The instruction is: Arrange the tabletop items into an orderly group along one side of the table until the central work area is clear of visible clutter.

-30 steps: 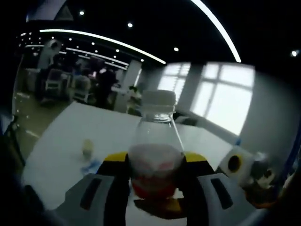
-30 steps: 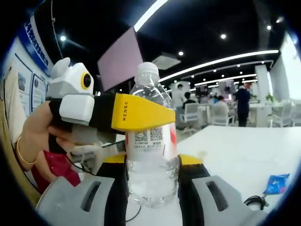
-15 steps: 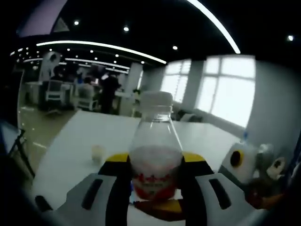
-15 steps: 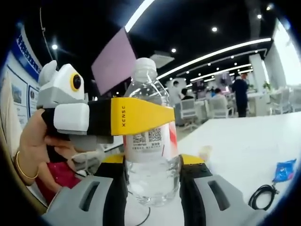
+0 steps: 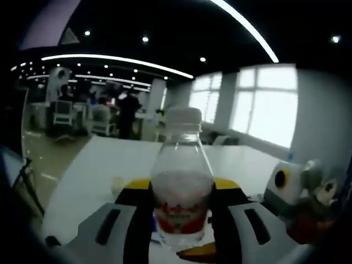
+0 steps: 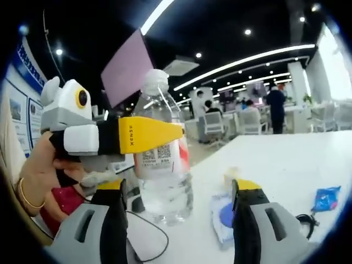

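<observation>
My left tongs (image 5: 181, 212) are clamping the water bottle (image 5: 181, 187); my right tongs (image 6: 179, 214) are gaping wide

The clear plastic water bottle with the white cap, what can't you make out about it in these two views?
- Left gripper view: clear plastic water bottle base, hidden between the left tongs.
- Both views: label text, too blurred.
- Right gripper view: bottle's middle, covered by the left tongs' yellow finger.

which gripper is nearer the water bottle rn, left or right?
Left. The left gripper is clamped across the water bottle at its label; its own view shows the bottle between its jaws. The right gripper stands open, its jaws apart on either side of the bottle, not touching.
</observation>
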`<state>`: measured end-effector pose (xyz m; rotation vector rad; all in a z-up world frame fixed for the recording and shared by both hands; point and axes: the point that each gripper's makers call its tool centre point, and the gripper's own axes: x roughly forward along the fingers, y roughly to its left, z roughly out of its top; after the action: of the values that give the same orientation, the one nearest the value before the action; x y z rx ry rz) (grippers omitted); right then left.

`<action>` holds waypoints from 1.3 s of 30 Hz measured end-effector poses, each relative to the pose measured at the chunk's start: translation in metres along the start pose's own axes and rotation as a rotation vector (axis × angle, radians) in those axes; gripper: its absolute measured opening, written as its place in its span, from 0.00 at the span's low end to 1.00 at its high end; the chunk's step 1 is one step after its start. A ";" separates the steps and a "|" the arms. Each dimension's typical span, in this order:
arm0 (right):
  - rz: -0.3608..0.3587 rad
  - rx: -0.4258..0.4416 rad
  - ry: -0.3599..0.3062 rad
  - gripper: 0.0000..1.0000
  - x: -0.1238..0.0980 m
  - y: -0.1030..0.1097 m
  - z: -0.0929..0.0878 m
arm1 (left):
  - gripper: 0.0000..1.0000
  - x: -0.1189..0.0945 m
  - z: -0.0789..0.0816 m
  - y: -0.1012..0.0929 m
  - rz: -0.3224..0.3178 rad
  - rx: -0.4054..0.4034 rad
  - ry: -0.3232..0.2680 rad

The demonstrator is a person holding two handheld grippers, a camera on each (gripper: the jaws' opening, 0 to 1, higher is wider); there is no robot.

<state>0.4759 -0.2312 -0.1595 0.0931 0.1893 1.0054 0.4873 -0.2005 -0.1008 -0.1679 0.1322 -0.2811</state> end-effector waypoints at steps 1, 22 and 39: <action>-0.006 -0.008 0.007 0.83 -0.001 -0.002 -0.001 | 0.37 0.001 0.000 0.004 0.013 0.002 -0.001; -0.130 0.013 0.139 0.92 -0.027 -0.054 -0.041 | 0.37 0.033 0.002 0.083 0.195 0.016 -0.015; -0.194 0.070 0.199 0.93 -0.023 -0.101 -0.064 | 0.37 0.087 -0.010 0.148 0.230 0.066 0.000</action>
<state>0.5347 -0.3047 -0.2367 0.0379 0.4079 0.8139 0.6079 -0.0867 -0.1465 -0.0865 0.1410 -0.0565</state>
